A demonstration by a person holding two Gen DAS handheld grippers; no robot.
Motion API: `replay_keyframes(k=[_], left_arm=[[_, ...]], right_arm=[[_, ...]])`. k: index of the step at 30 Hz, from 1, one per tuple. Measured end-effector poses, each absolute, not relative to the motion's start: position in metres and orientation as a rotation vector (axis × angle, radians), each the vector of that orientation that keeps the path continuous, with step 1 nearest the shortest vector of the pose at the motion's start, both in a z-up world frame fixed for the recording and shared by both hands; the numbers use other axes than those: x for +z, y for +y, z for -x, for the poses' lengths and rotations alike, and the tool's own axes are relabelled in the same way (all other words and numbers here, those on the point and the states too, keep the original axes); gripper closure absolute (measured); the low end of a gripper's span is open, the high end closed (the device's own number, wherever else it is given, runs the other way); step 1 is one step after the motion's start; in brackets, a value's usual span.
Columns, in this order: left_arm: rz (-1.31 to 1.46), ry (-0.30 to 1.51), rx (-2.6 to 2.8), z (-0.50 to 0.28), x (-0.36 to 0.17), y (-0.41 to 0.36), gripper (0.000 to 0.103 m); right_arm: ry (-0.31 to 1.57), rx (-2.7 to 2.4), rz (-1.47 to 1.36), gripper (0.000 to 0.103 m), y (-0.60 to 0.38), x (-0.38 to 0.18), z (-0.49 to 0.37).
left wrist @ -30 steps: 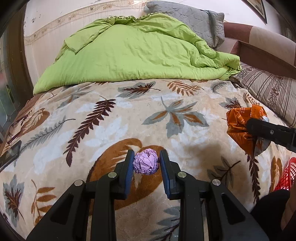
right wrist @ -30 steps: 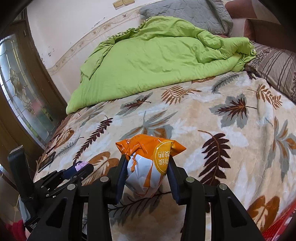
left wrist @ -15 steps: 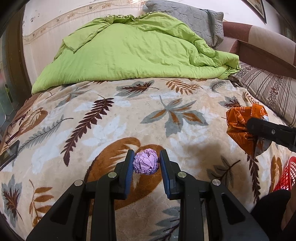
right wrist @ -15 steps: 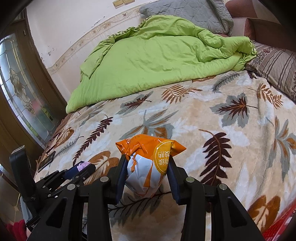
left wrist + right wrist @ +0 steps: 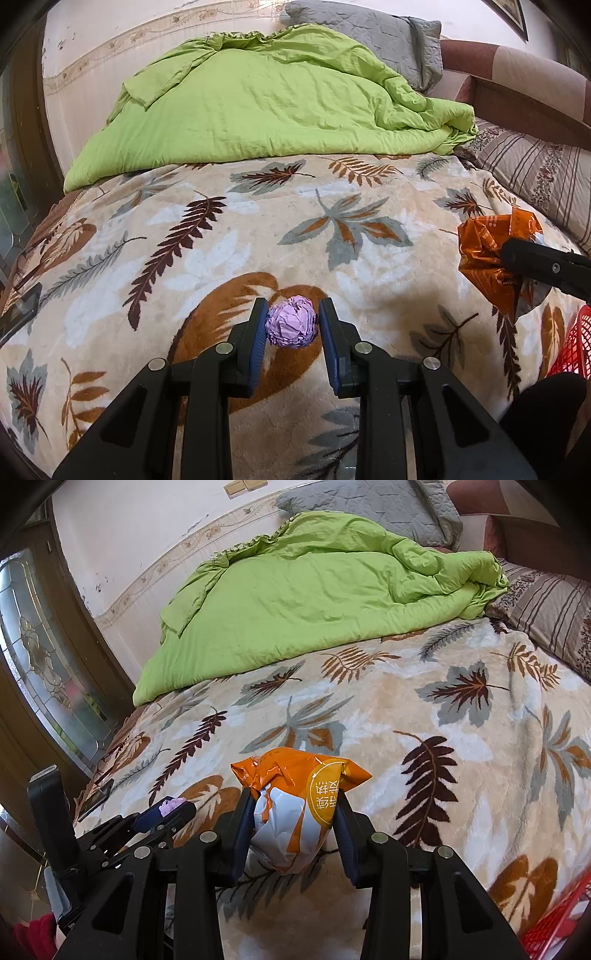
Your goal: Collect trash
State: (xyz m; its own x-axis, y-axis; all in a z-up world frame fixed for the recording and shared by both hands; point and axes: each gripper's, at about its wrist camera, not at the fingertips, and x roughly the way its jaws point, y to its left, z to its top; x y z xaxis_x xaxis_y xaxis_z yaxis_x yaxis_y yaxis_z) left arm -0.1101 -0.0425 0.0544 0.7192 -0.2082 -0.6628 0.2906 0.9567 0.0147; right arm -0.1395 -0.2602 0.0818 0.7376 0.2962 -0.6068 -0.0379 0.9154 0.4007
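Above the leaf-print blanket (image 5: 236,229), the left gripper (image 5: 291,325) is clamping a purple paper ball (image 5: 291,326) and the right gripper (image 5: 293,823) an orange snack bag (image 5: 295,812). Both pickups look done; next is probably carrying them to the red basket (image 5: 572,347) at the blanket's right edge.

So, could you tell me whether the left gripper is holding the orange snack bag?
No, the left gripper is shut on a crumpled purple paper ball; the orange snack bag sits in the right gripper's jaws.
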Motion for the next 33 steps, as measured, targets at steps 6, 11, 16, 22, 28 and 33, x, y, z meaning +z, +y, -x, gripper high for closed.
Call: replay_keyframes(k=[6, 11, 16, 22, 28, 33], left_arm=[[-0.124, 0.715, -0.278, 0.113, 0.056, -0.043, 0.077], [-0.122, 0.715, -0.286, 0.117, 0.058, -0.045, 0.077], [-0.125, 0.711, -0.307, 0.124, 0.065, -0.048, 0.077], [-0.123, 0.695, -0.335, 0.131, 0.076, -0.056, 0.077], [-0.141, 0.676, -0.378, 0.140, 0.087, -0.074, 0.077], [-0.159, 0.669, -0.411, 0.147, 0.092, -0.091, 0.076]], right_arm=[[0.722, 0.189, -0.381, 0.059, -0.260, 0.082, 0.144], [0.725, 0.186, -0.389, 0.059, -0.261, 0.082, 0.150], [0.730, 0.185, -0.398, 0.059, -0.264, 0.083, 0.160], [0.724, 0.174, -0.402, 0.059, -0.269, 0.087, 0.177], [0.708, 0.139, -0.444, 0.059, -0.293, 0.093, 0.197], [0.690, 0.099, -0.494, 0.059, -0.319, 0.098, 0.216]])
